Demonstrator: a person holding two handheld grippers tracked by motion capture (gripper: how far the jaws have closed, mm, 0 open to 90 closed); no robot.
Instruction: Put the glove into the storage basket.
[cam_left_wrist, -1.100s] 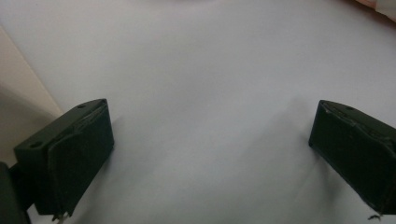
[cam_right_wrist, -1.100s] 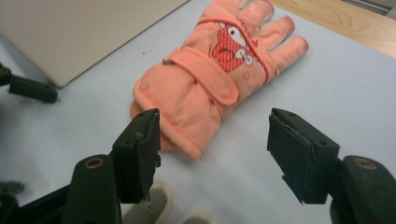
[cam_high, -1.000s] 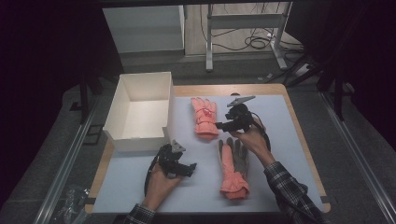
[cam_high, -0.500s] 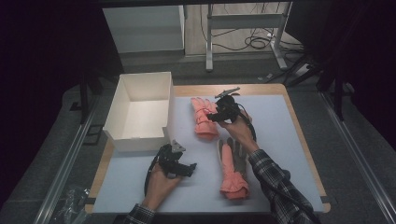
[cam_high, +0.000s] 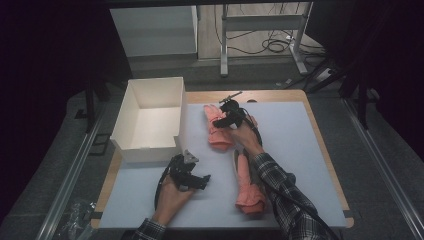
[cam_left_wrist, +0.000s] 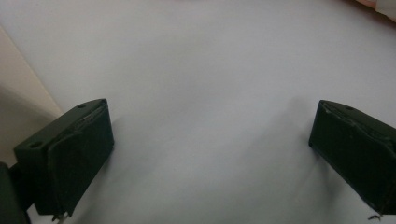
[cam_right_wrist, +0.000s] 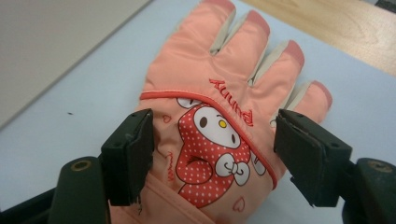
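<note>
A pink glove (cam_high: 216, 131) with a cartoon rabbit print (cam_right_wrist: 210, 70) lies flat on the pale mat, fingers pointing away from me. My right gripper (cam_high: 231, 117) (cam_right_wrist: 215, 126) hovers low over it. Its jaws have just been opening and now stand open astride the glove's back without pressing on it. A second pink glove (cam_high: 247, 192) lies nearer me, partly under the right forearm. My left gripper (cam_high: 192, 175) (cam_left_wrist: 210, 116) rests open over bare mat, with nothing between its jaws.
An open white box (cam_high: 145, 152) stands at the left of the table, just beyond the left gripper. The pale mat (cam_high: 300, 150) covers a wooden table (cam_high: 270, 95). Dark floor, cables and a metal frame lie beyond the far edge.
My right gripper has moved left and down from beside the gloves to over the far glove. The left hand has stayed put.
</note>
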